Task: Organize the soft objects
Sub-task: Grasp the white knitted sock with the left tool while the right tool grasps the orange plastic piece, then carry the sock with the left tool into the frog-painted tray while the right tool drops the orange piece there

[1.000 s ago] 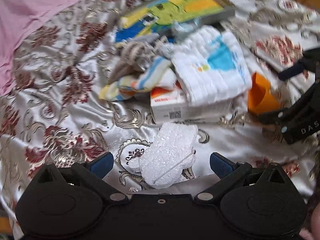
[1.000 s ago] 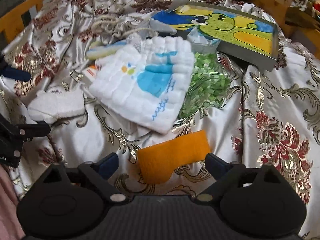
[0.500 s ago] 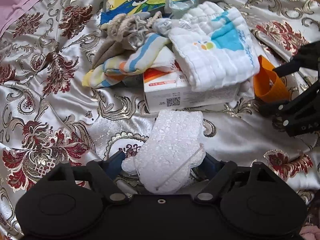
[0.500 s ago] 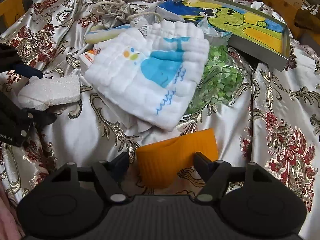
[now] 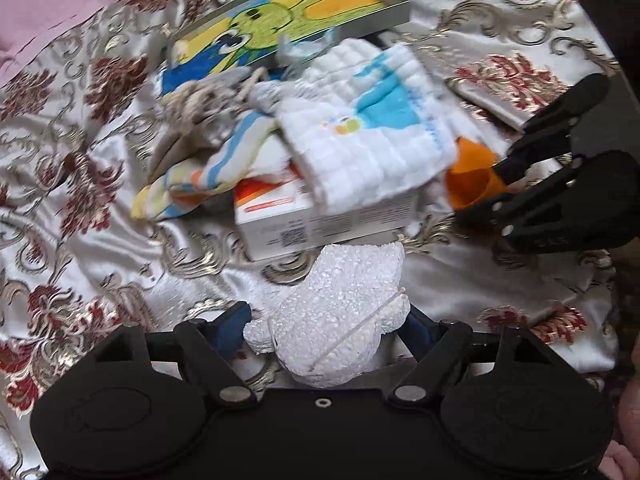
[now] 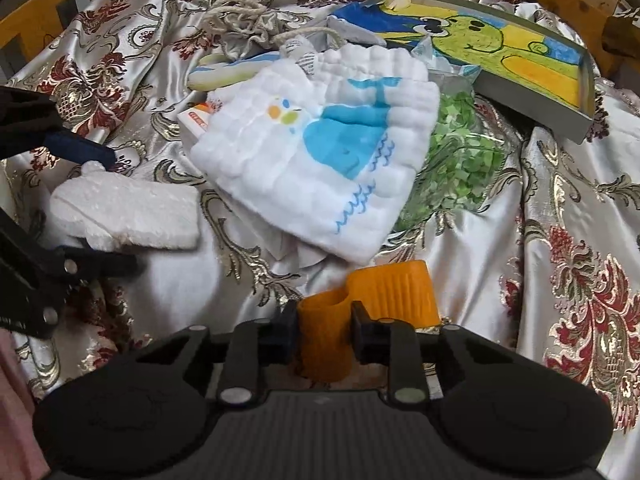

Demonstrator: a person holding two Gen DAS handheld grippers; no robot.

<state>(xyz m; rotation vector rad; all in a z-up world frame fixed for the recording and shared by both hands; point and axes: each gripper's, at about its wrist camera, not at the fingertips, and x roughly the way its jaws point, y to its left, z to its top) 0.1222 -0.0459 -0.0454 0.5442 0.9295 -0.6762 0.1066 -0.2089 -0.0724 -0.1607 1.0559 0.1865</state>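
My left gripper is shut on a white foam piece, which also shows at the left of the right wrist view. My right gripper is shut on an orange ribbed soft sleeve, squeezing its near end; it shows in the left wrist view held by the right gripper's fingers. A white quilted cloth with a blue whale lies on a white box. A striped cloth lies left of it.
A framed frog picture lies at the back. A bag of green bits sits under the whale cloth's right edge. A grey drawstring bag lies behind. All rest on a floral satin spread. Pink fabric lies far left.
Both grippers closed from open: the left onto the white foam piece, the right onto the orange sleeve, which now bends between the fingers. Both moved forward.
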